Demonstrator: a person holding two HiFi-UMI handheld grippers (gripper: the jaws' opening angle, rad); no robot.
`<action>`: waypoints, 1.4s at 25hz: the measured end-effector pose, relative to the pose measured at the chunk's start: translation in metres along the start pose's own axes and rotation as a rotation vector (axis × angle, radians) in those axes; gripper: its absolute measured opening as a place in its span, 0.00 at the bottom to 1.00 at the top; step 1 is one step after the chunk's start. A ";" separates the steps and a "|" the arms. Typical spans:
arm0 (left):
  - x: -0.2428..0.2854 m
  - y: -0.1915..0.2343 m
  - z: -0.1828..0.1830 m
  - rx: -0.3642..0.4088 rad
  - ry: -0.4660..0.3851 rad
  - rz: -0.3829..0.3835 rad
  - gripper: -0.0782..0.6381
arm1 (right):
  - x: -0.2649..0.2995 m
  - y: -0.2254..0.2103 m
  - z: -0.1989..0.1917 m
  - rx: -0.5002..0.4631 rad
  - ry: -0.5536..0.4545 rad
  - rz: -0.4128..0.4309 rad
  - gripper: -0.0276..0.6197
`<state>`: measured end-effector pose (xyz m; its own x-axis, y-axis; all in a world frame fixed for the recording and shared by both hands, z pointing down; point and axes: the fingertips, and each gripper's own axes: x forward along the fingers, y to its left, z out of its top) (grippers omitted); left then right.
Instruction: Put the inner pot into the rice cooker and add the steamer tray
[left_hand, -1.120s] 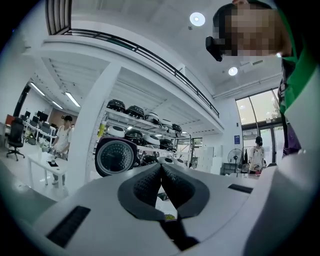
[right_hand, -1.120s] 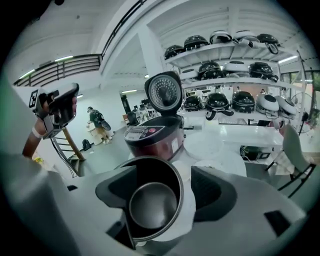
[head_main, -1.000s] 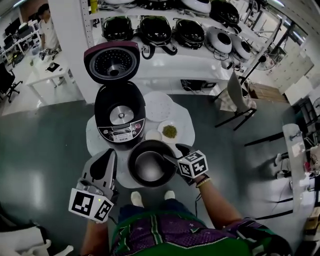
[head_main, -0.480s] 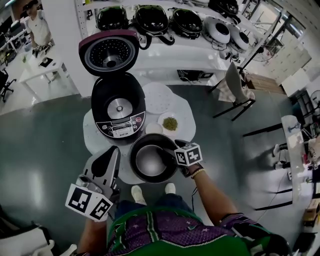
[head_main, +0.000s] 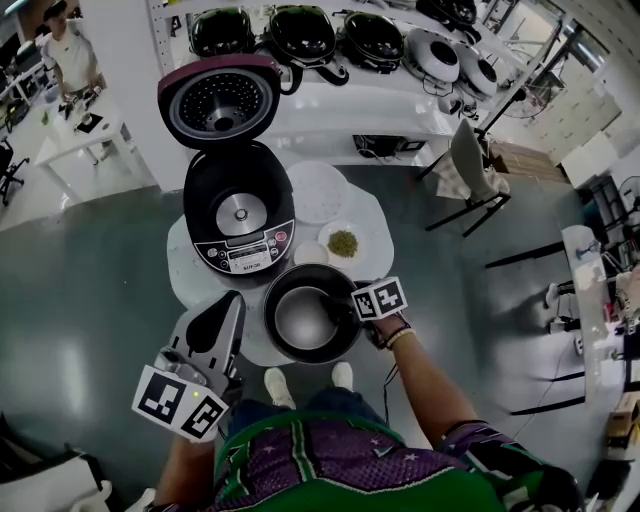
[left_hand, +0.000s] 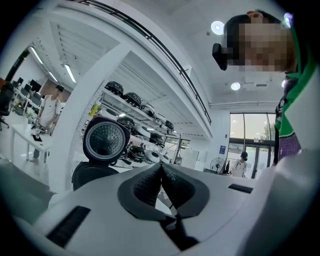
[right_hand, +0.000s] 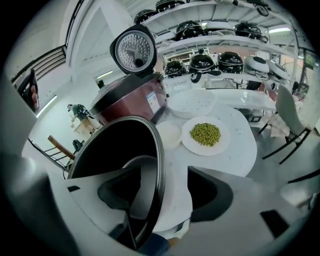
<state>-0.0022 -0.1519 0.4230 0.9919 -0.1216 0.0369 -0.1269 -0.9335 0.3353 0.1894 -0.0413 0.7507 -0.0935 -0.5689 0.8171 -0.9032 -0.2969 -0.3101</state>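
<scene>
In the last moment I lowered my right gripper (right_hand: 162, 175) onto the near right side of the inner pot (head_main: 300, 320), and its jaws were just closing. They were half wide now and stood across the rim, one jaw inside the dark bowl and the other outside it. I could still see a gap between the outer jaw and the wall of the pot, so I judged that the grip was not yet made.

The pot itself had not moved. It stood on the worktop (head_main: 376, 255), just in front of the rice cooker (head_main: 240, 215), whose lid was up and whose inside was empty.

My left gripper (left_hand: 161, 170) had hardly changed its place. It hung beside the left edge of the worktop, with its pads pressed together and nothing between them.

The white steamer tray (head_main: 318, 192) lay untouched to the right of the cooker, behind the plate of green beans (head_main: 342, 243).

For the task this meant that I was at the very first step: only after the jaws closed fully on the rim could I lift the pot, and the tray had to wait.
</scene>
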 end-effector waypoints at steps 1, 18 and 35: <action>-0.001 0.001 0.000 0.000 -0.001 0.001 0.14 | 0.001 -0.001 -0.001 0.007 0.010 0.004 0.47; -0.016 0.014 -0.004 -0.017 -0.002 0.029 0.14 | 0.003 -0.008 -0.012 0.010 0.131 -0.138 0.06; -0.021 0.020 0.024 -0.005 -0.044 0.018 0.14 | -0.082 -0.001 -0.005 0.084 0.037 -0.136 0.07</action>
<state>-0.0258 -0.1762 0.4066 0.9882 -0.1528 0.0017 -0.1443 -0.9293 0.3400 0.1958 0.0091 0.6864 0.0107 -0.4907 0.8713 -0.8704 -0.4335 -0.2335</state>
